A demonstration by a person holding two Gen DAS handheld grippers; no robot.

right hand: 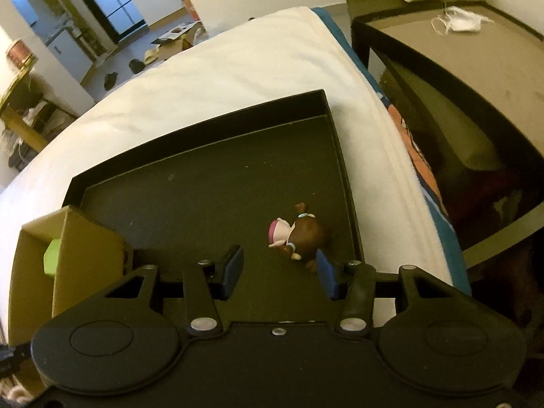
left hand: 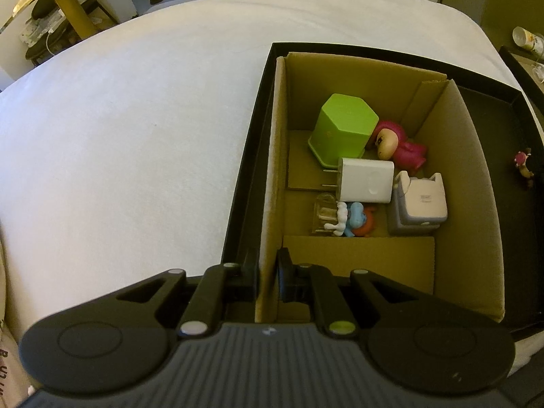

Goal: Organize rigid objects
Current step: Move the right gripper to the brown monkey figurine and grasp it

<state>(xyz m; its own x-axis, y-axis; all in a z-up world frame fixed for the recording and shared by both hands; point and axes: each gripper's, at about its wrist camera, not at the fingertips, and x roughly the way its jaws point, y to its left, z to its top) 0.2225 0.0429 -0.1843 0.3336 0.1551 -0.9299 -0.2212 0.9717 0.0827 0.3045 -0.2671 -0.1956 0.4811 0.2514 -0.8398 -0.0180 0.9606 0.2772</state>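
Hard plastic, light and slick: pinch the brown figurine across its body with your spread right gripper; your left gripper clamps the cardboard box wall.

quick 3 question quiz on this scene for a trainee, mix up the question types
1. True or false: the right hand-held gripper is open.
2. What does the left hand-held gripper clamp? A) green container B) cardboard box wall C) white charger
3. Fill in: the brown figurine lies in the black ____.

Key
1. True; it holds nothing.
2. B; its fingers straddle the cardboard box wall. The green container and white charger lie inside.
3. tray.
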